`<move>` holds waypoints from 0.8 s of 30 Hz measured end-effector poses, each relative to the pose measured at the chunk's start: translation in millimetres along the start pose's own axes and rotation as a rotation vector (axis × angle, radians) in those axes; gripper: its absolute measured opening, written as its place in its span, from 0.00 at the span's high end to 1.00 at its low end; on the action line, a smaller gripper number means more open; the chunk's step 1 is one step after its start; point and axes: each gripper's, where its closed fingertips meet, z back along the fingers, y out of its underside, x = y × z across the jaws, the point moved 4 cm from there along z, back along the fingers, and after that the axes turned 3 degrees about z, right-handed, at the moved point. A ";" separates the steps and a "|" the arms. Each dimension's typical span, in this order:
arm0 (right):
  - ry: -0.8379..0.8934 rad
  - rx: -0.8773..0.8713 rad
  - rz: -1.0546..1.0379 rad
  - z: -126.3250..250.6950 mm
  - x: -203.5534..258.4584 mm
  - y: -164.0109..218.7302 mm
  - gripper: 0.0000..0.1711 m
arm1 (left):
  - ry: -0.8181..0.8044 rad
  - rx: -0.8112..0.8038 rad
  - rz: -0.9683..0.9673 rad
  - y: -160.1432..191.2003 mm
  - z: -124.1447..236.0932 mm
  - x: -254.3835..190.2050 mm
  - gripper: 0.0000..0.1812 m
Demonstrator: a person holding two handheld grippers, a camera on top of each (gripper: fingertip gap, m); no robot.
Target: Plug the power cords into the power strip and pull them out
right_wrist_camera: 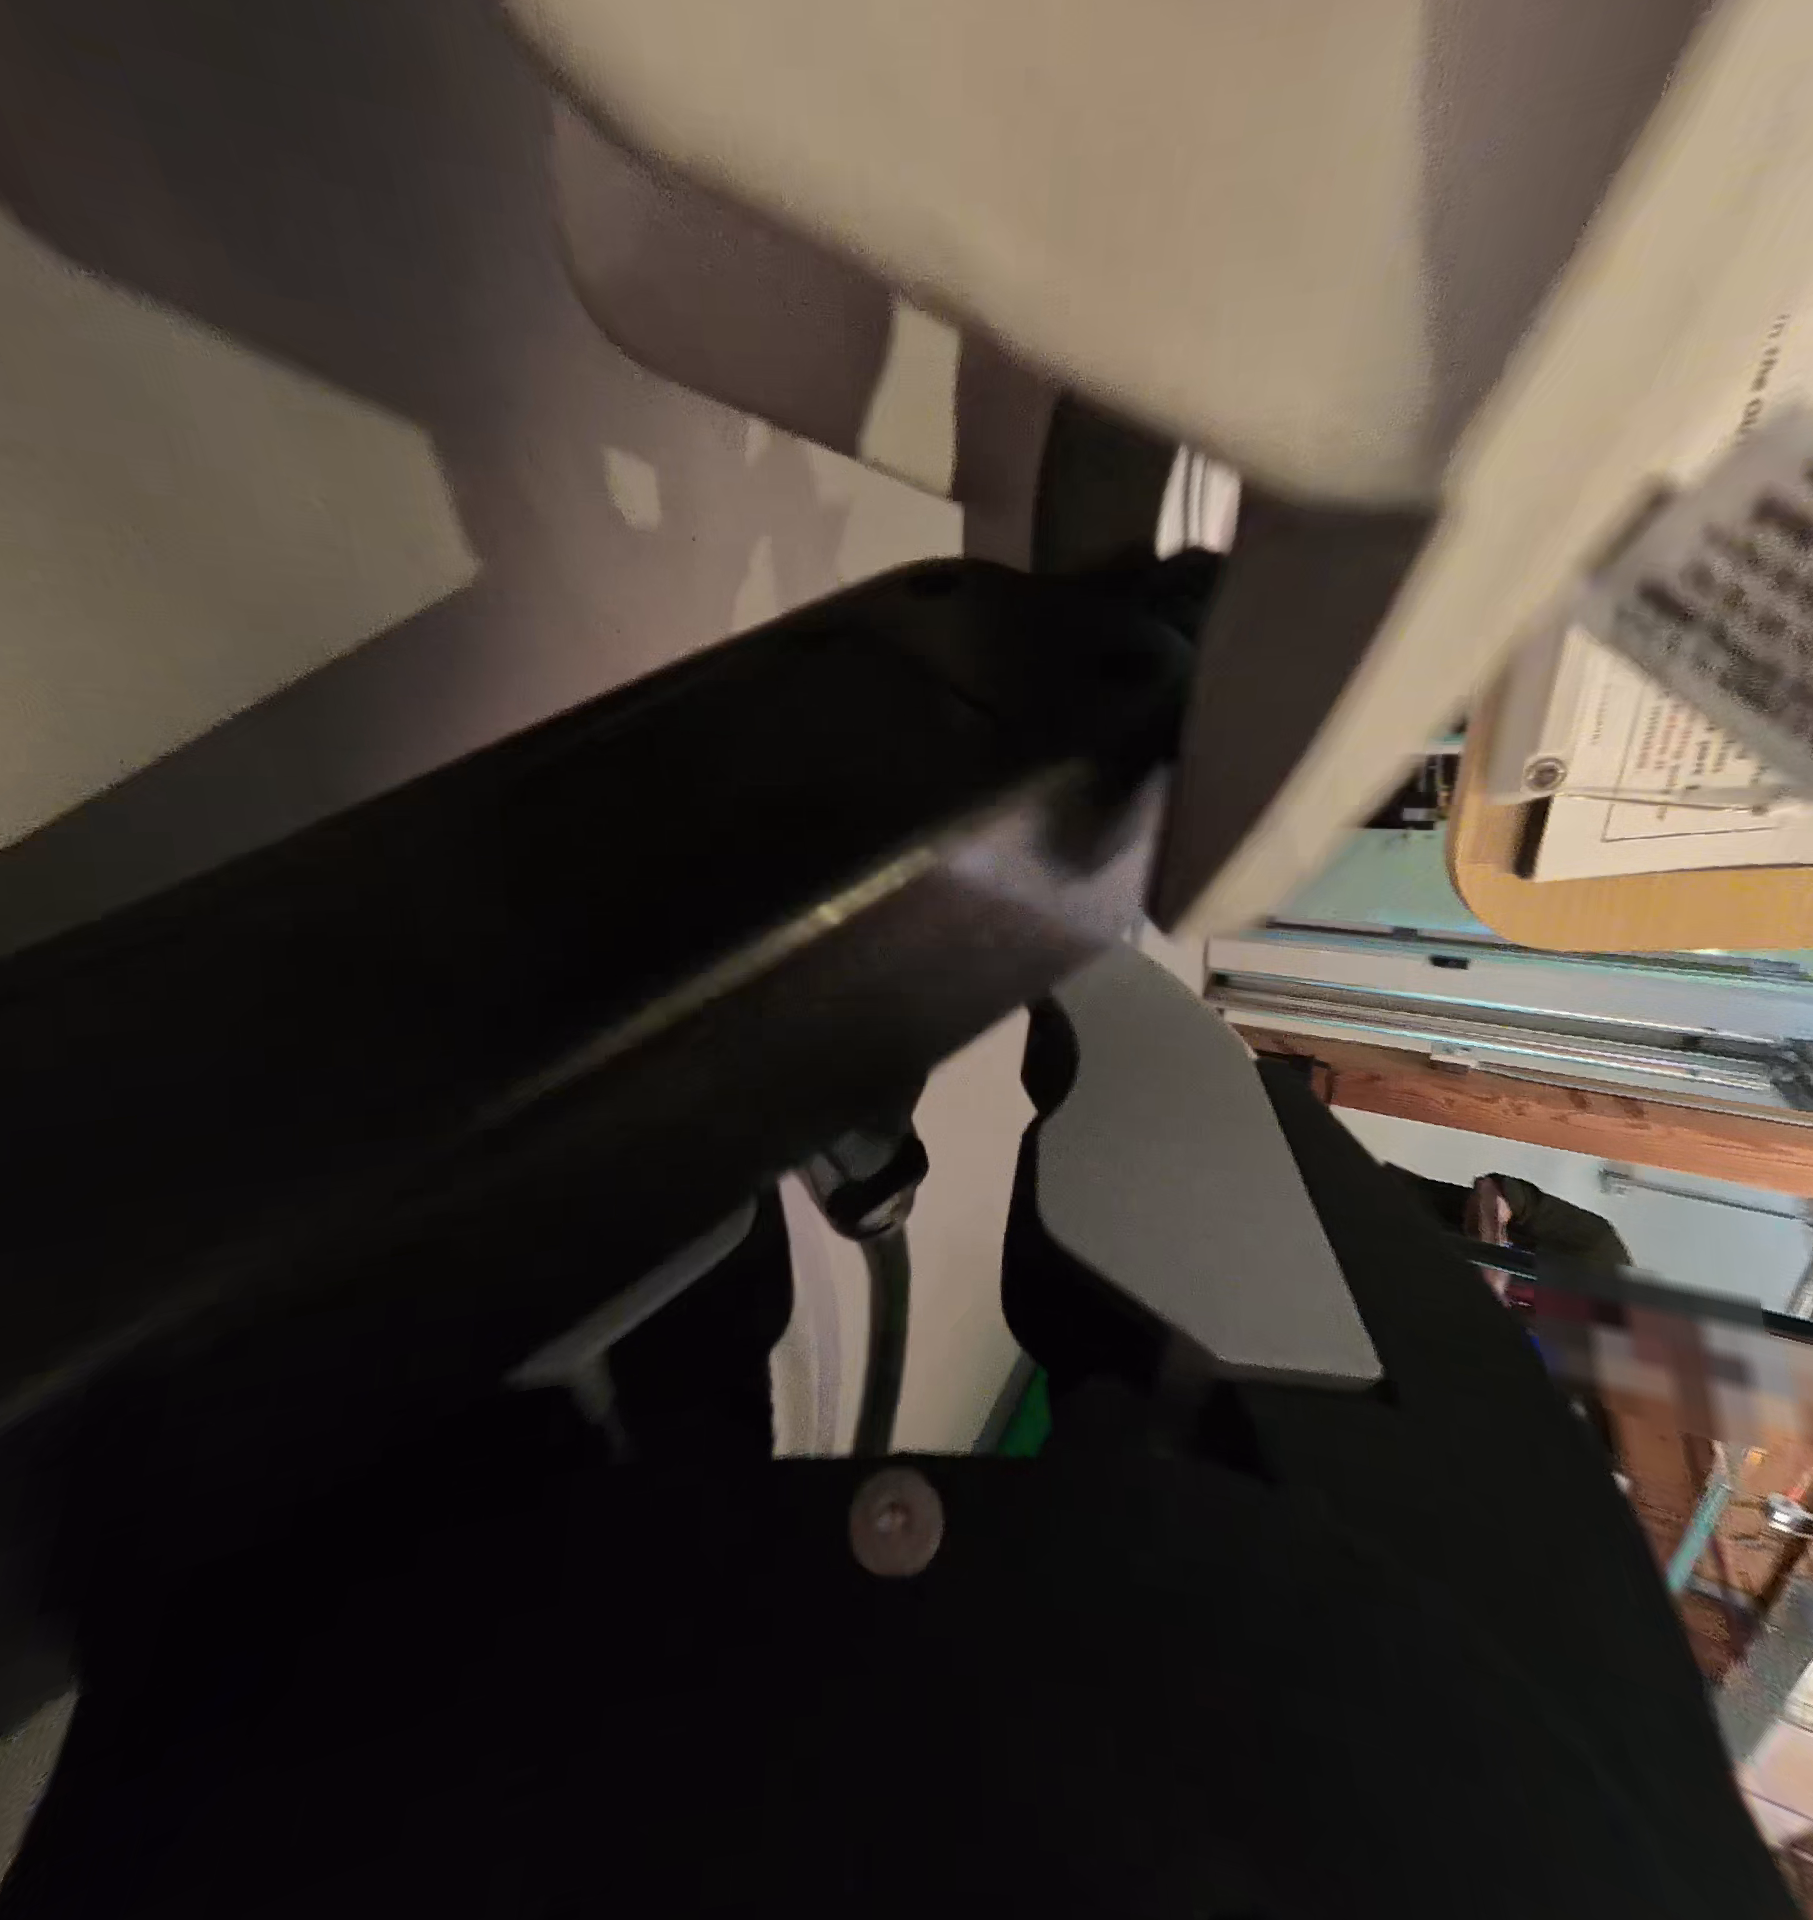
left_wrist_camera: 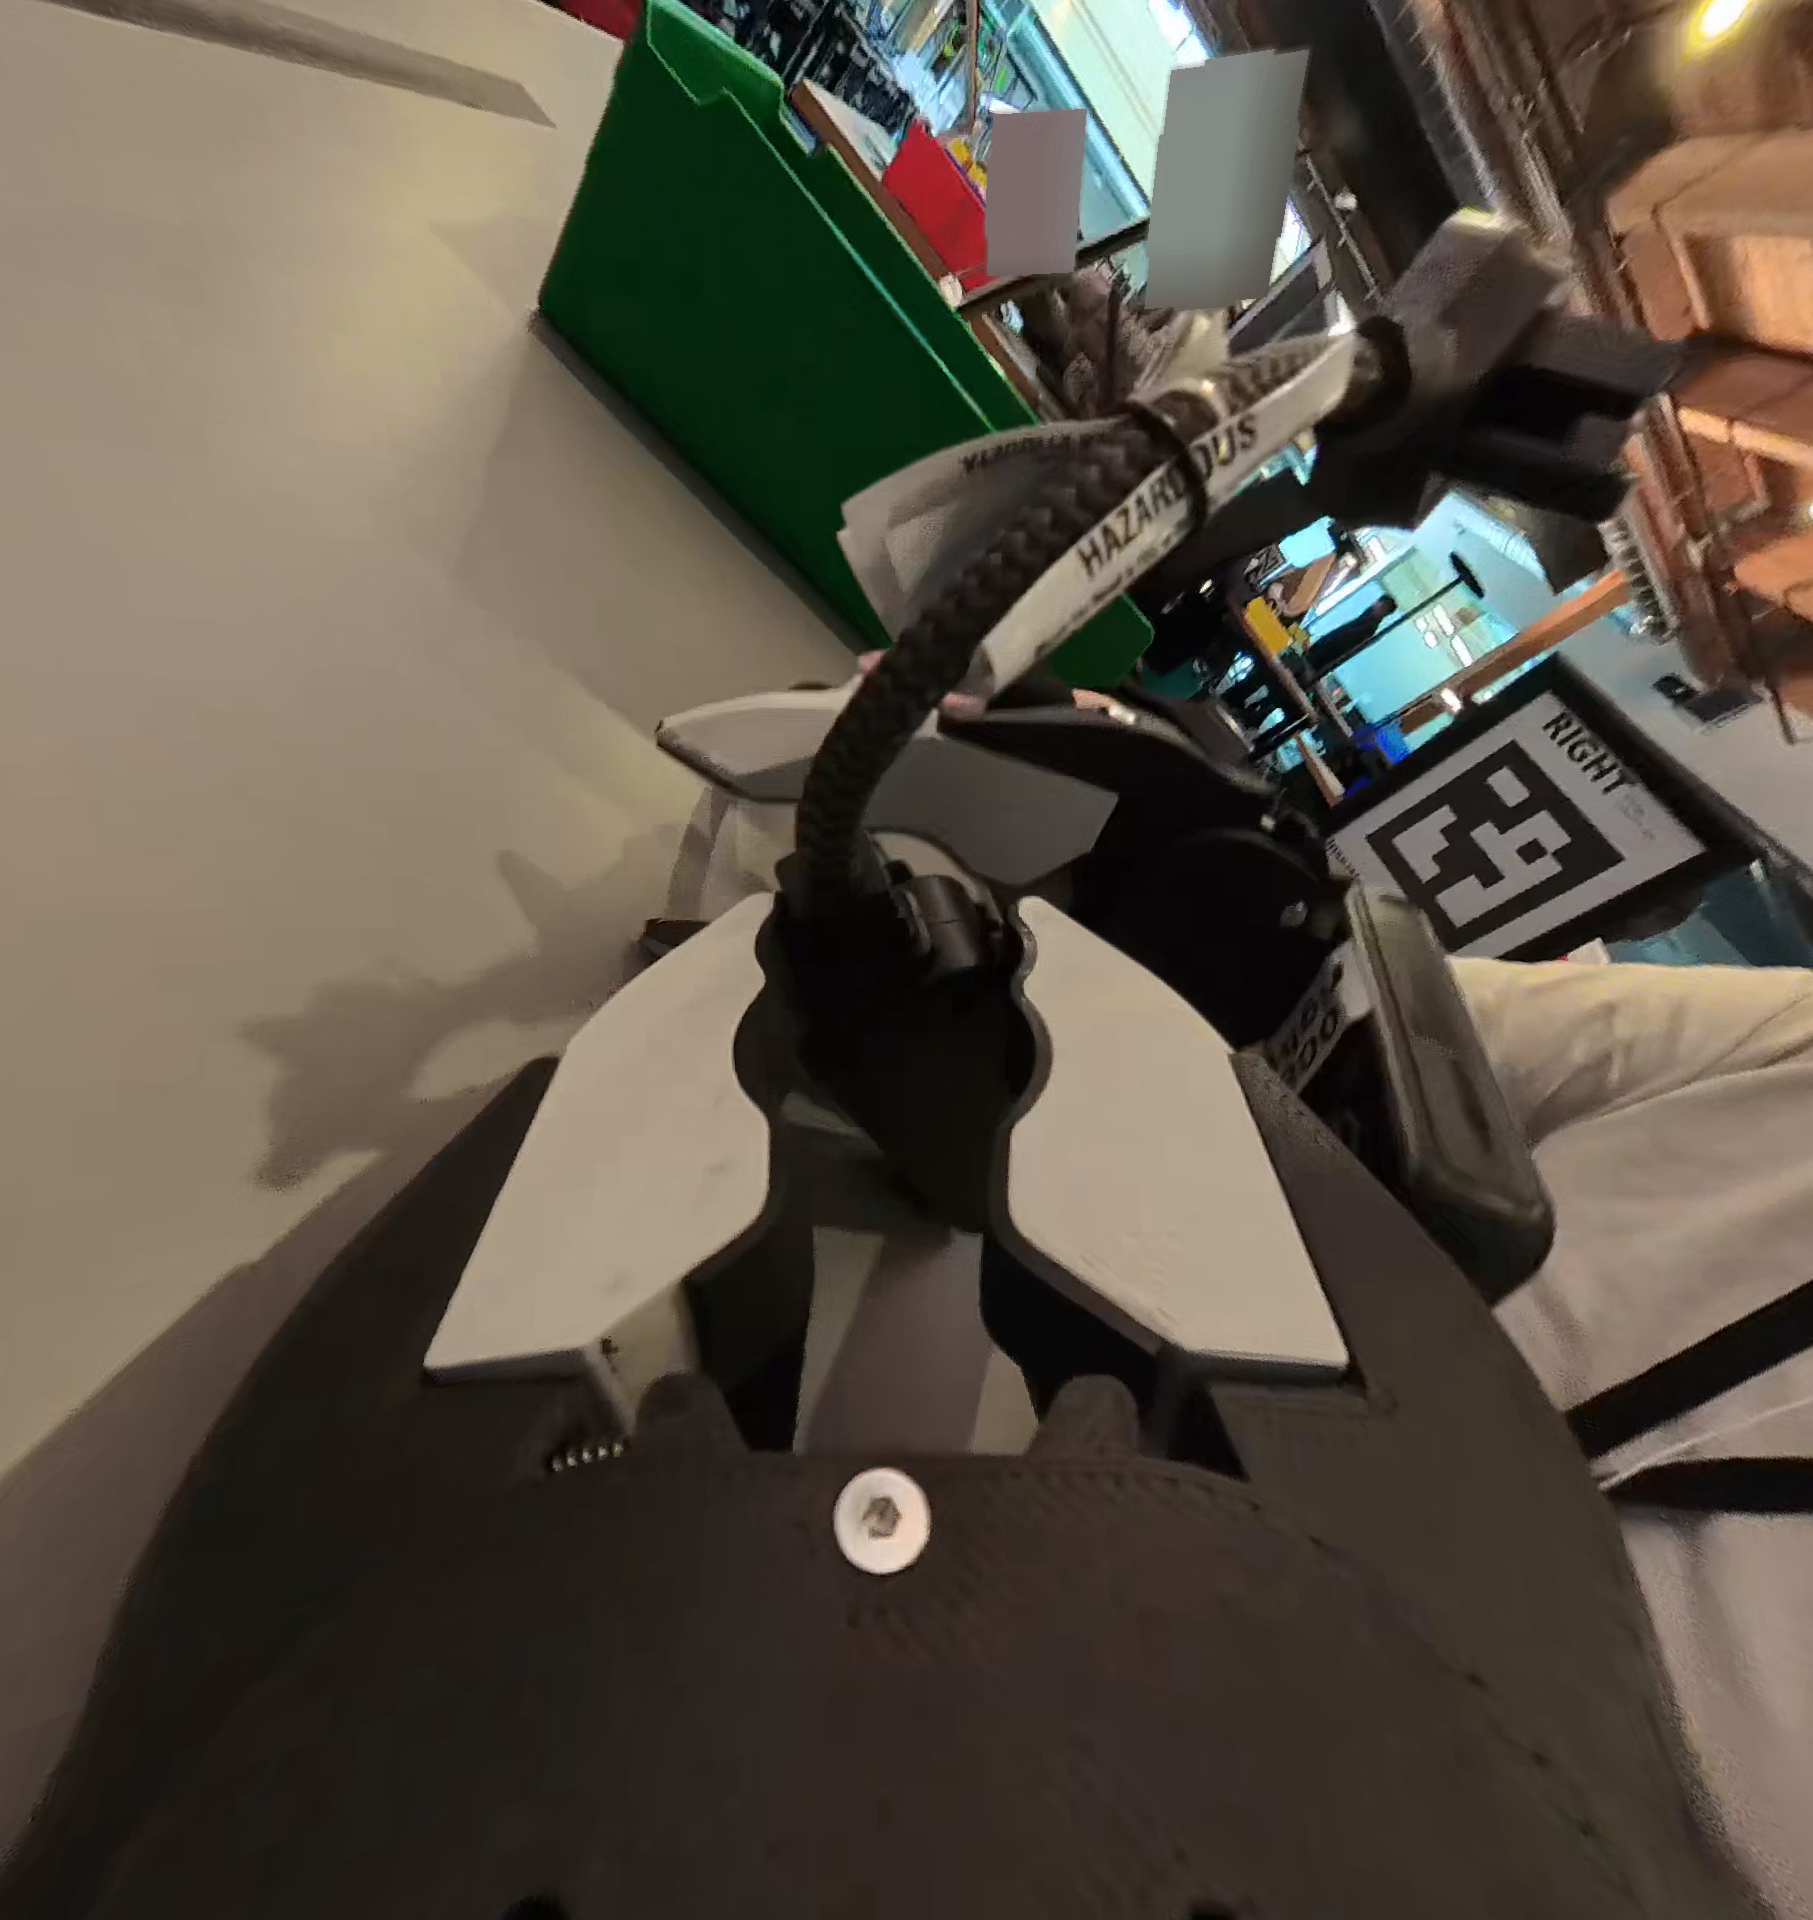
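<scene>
Left tongs (left_wrist_camera: 886, 1023) grip a black plug (left_wrist_camera: 881, 1060) in the air — not in any strip. Right tongs (right_wrist_camera: 943, 1091): grip unclear, dark blurred object across them.

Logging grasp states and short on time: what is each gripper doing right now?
Left gripper: shut on the black plug of the braided power cord.
Right gripper: cannot be told; a blurred black object covers one finger.
</scene>
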 end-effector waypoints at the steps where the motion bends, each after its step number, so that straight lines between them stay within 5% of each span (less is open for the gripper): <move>1: -0.020 -0.015 -0.010 2.6 -0.8 0.8 0.69 | -0.014 0.011 -0.009 2.4 3.2 0.1 0.81; 7: -0.237 -0.344 -0.165 38.3 -13.4 8.7 0.64 | -0.028 -0.047 0.089 20.4 34.9 11.6 0.80; 12: -0.376 -0.594 -0.699 59.2 -57.8 40.6 0.65 | -0.032 -0.059 0.028 20.5 41.9 8.2 0.80; 16: -0.611 -0.588 -0.905 67.3 -39.5 58.2 0.66 | 0.005 -0.065 -0.138 18.3 40.4 -7.5 0.80; 21: -0.932 -0.879 -1.074 126.1 -9.6 22.8 0.70 | 0.061 -0.082 -0.299 17.0 38.0 -26.5 0.81; 24: -0.971 -0.729 -1.299 107.1 2.7 12.2 0.70 | 0.092 -0.081 -0.333 18.7 38.4 -33.3 0.81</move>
